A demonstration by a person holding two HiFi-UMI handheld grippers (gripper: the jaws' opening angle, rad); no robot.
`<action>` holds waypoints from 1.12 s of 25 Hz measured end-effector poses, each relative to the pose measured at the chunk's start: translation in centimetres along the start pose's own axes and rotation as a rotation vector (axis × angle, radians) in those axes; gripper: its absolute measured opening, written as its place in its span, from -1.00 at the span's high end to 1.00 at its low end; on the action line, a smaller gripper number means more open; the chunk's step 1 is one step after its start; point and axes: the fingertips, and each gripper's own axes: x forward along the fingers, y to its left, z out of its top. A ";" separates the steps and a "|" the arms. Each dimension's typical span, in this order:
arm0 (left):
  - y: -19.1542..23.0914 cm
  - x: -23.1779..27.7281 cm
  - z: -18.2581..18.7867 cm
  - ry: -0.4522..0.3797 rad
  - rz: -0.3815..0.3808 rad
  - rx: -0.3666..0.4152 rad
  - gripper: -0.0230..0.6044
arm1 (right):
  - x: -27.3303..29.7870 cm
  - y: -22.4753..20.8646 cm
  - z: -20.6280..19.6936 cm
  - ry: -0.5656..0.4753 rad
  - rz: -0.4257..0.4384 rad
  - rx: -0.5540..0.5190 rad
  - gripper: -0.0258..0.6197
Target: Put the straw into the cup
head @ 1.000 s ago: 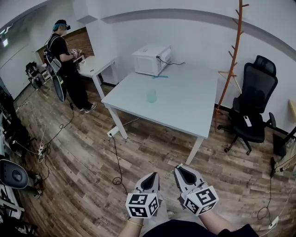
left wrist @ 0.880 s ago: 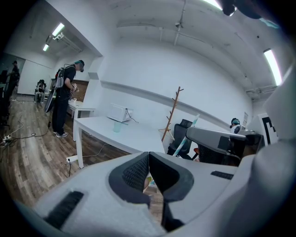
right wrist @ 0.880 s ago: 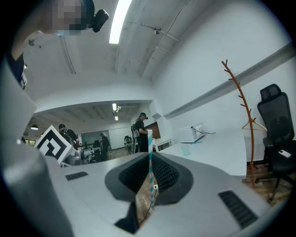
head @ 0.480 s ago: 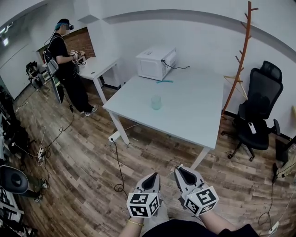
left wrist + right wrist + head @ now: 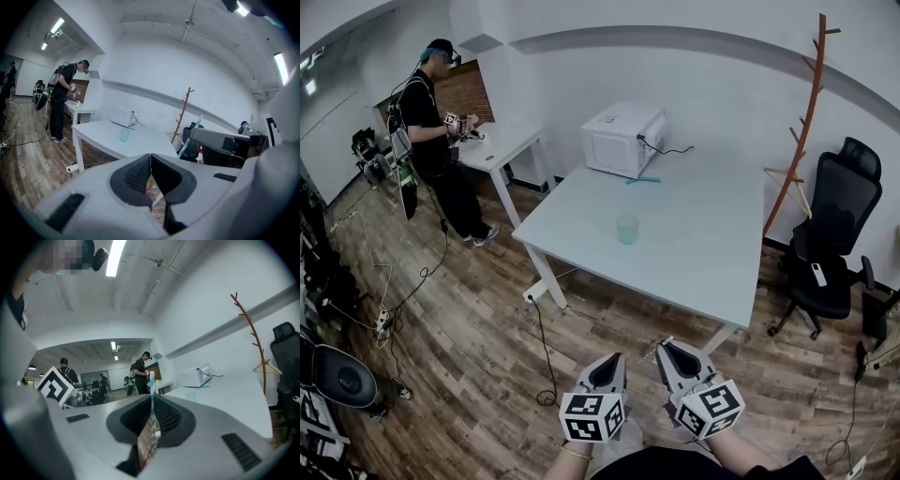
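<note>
And the walk-up had carried on! The white tabletop (image 5: pixel 694 253) sat lower and nearer in the head view than a second before, and the pale green cup (image 5: pixel 627 229) had slid down the picture with it. The cup stood upright on the near half of the tabletop, alone, well apart from both grippers.

Down at the bottom edge, the left gripper (image 5: pixel 609 364) and the right gripper (image 5: pixel 668 352) rode side by side over the wooden floor (image 5: pixel 469 328). They held just the same spot in the view as before, short of the tabletop's near edge.

The right gripper's own view showed the jaws pinched close on the teal-and-white striped straw (image 5: pixel 152 401). It stood upright between the pads, with its top poking above the jaws. The left gripper's view showed its jaws pressed together with nothing between them.

At the far end of the tabletop the white microwave (image 5: pixel 623 139) had come closer too. A thin teal stick (image 5: pixel 643 180) lay just in front of it. The coat stand (image 5: pixel 806 122) and the black office chair (image 5: pixel 830 244) had drifted to the right side of the picture. The person (image 5: pixel 431 141) at the side desk on the left stood much where they had been.
</note>
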 end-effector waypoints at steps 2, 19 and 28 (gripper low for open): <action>0.9 0.7 0.9 -0.001 0.000 0.000 0.86 | 1.2 -0.2 0.4 0.001 -0.001 -0.002 0.79; 8.9 6.8 6.5 0.008 -0.049 0.022 0.86 | 12.0 -1.8 2.5 -0.021 -0.045 -0.017 0.79; 12.6 9.3 7.7 0.020 -0.061 0.025 0.86 | 16.5 -2.6 2.3 -0.028 -0.073 -0.004 0.79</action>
